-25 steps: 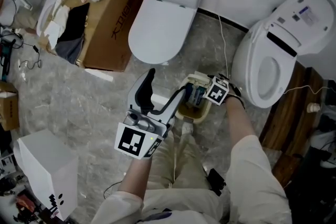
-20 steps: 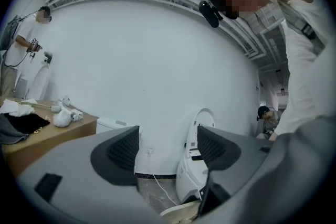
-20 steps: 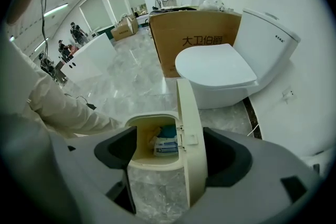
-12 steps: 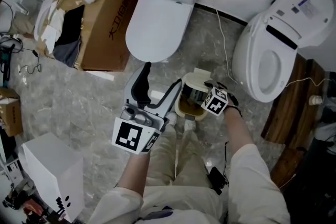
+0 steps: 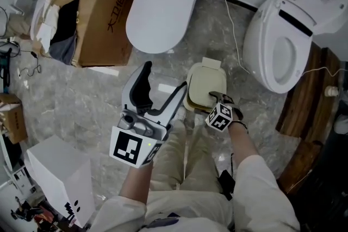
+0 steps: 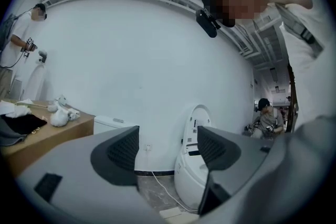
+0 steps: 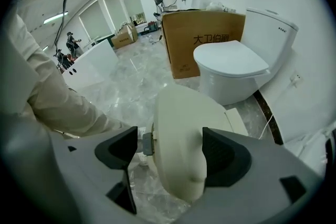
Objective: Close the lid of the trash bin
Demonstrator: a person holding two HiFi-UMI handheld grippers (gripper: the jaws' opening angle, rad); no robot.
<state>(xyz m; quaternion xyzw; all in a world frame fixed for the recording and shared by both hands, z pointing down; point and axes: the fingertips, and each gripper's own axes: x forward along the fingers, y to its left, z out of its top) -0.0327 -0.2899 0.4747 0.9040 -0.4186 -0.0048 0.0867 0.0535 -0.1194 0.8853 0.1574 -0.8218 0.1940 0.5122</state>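
Observation:
The cream trash bin lid [image 5: 206, 84] lies flat down over the bin on the marble floor, between the two toilets. My right gripper [image 5: 213, 96] hangs over the lid's near edge and points steeply down. Its jaws stand wide. In the right gripper view the lid [image 7: 181, 128] fills the gap between the dark pads, and the right gripper [image 7: 169, 144] has its left pad clear of the lid. My left gripper [image 5: 160, 87] is held up left of the bin, open and empty. In its own view the left gripper [image 6: 168, 149] points level at the white wall.
A white toilet [image 5: 160, 13] with its lid down stands behind the bin, with a cardboard box [image 5: 103, 13] to its left. A second toilet [image 5: 283, 51] with an open seat is at the right, and a white cable [image 5: 231, 24] runs along the floor. A white box [image 5: 54, 171] stands lower left.
The bin lid has come down from raised, with the inside showing, to flat over the bin. My right gripper moved down and toward me. The left gripper barely moved.

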